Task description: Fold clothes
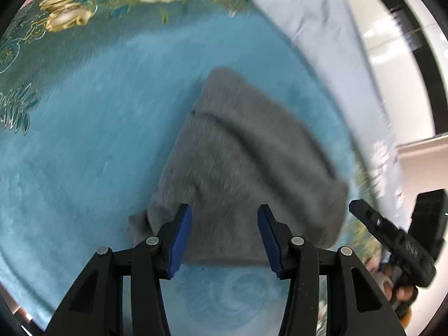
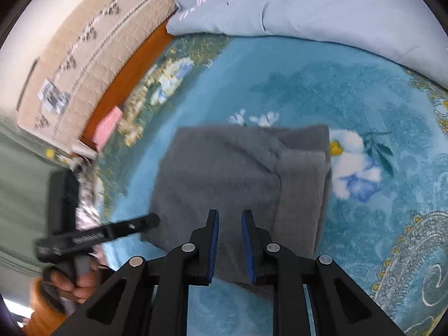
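A grey garment (image 1: pixel 238 162), folded into a rough rectangle, lies flat on the blue floral blanket (image 1: pixel 98 140). My left gripper (image 1: pixel 224 214) hovers over its near edge, open wide, with nothing between the blue pads. Off the garment's right corner, a hand holds my right gripper (image 1: pixel 364 214). In the right wrist view the garment (image 2: pixel 224 173) shows a folded layer along its right side. My right gripper (image 2: pixel 229 215) is open with a narrower gap above the near edge, holding nothing. My left gripper (image 2: pixel 148 222) reaches in at the garment's left corner.
A pale blue duvet (image 2: pixel 308 5) is bunched along the far side of the blanket (image 2: pixel 364 98). A beige quilted headboard (image 2: pixel 84 56), an orange wooden ledge (image 2: pixel 134 64) and a pink item (image 2: pixel 106 128) lie to the left. A person's hand (image 2: pixel 72 282) grips the left tool.
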`<state>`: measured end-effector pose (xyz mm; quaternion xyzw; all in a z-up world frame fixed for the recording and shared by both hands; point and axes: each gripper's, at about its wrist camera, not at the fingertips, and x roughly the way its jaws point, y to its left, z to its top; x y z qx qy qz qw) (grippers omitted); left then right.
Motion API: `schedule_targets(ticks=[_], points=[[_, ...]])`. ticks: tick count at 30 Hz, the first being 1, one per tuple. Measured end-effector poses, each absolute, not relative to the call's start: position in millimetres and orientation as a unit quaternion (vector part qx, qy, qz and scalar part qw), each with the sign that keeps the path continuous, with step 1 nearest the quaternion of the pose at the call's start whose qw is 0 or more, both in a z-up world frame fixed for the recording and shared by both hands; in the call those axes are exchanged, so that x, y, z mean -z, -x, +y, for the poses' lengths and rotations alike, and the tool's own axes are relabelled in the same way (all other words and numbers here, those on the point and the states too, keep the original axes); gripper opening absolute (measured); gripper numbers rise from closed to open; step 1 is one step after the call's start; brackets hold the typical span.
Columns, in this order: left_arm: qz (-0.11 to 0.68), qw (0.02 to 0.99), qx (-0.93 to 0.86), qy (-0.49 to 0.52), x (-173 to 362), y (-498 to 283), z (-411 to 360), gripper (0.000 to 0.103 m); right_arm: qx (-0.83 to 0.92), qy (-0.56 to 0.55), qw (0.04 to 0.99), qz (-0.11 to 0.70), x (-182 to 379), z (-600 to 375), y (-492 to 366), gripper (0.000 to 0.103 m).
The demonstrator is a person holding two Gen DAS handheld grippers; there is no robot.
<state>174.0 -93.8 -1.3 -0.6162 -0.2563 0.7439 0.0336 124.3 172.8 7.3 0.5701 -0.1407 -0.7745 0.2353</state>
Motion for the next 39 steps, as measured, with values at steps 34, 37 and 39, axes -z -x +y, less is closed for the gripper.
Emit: schedule_targets(ticks=[34,37,39], points=[[-0.282,0.020,-0.683,0.673,32.8,-171.2,-109.1,0.050,0.761,-0.615,0.137,-0.155,23.2,187.1,-74.4,0.017],[-0.292,0.032,-0.697,0.654,23.7,-174.4,-113.9,0.050,0.761,-0.615,0.140,-0.148,17.8,184.2,-74.1,0.019],[-0.310,0.046,-0.716,0.624,10.5,-179.8,-120.6,0.050,0.769,-0.602,0.163,-0.142,3.3,174.2,-73.7,0.020]])
